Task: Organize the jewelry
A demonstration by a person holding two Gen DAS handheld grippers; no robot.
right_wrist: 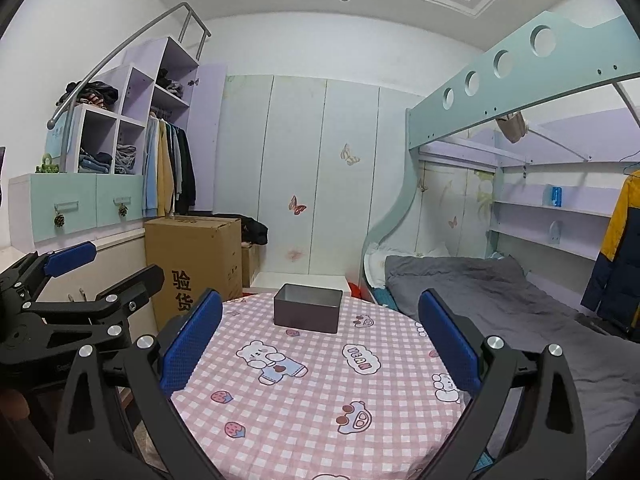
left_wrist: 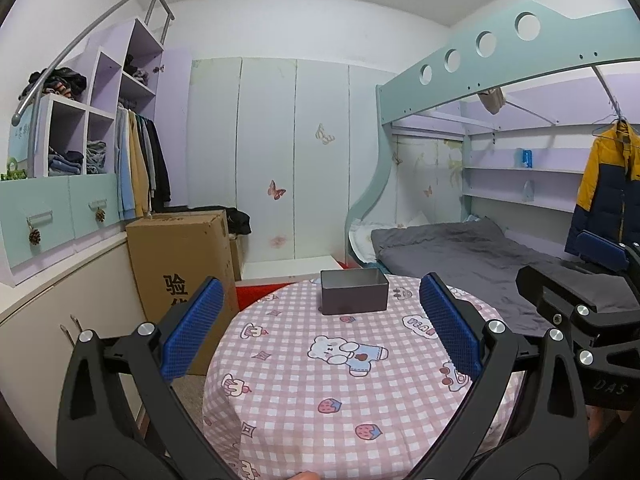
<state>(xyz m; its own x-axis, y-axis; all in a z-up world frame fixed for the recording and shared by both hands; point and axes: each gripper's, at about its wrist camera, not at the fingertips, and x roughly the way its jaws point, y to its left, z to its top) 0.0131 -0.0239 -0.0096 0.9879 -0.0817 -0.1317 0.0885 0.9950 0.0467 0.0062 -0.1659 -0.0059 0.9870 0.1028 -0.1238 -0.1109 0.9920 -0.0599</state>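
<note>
An open grey metal box (left_wrist: pixel 354 291) stands at the far side of a round table with a pink checked cloth (left_wrist: pixel 304 392). It also shows in the right wrist view (right_wrist: pixel 308 308), on the same cloth (right_wrist: pixel 320 400). My left gripper (left_wrist: pixel 320 320) is open and empty, held above the near half of the table. My right gripper (right_wrist: pixel 320 330) is open and empty too, beside the left one. Each gripper shows at the edge of the other's view: the right one (left_wrist: pixel 576 276) and the left one (right_wrist: pixel 92 268). No jewelry is in view.
A cardboard box (left_wrist: pixel 184 256) stands on the floor left of the table, by a cabinet (left_wrist: pixel 48 320). A bunk bed with a grey mattress (left_wrist: pixel 460 252) lies to the right. A wardrobe (left_wrist: pixel 280 152) fills the back wall.
</note>
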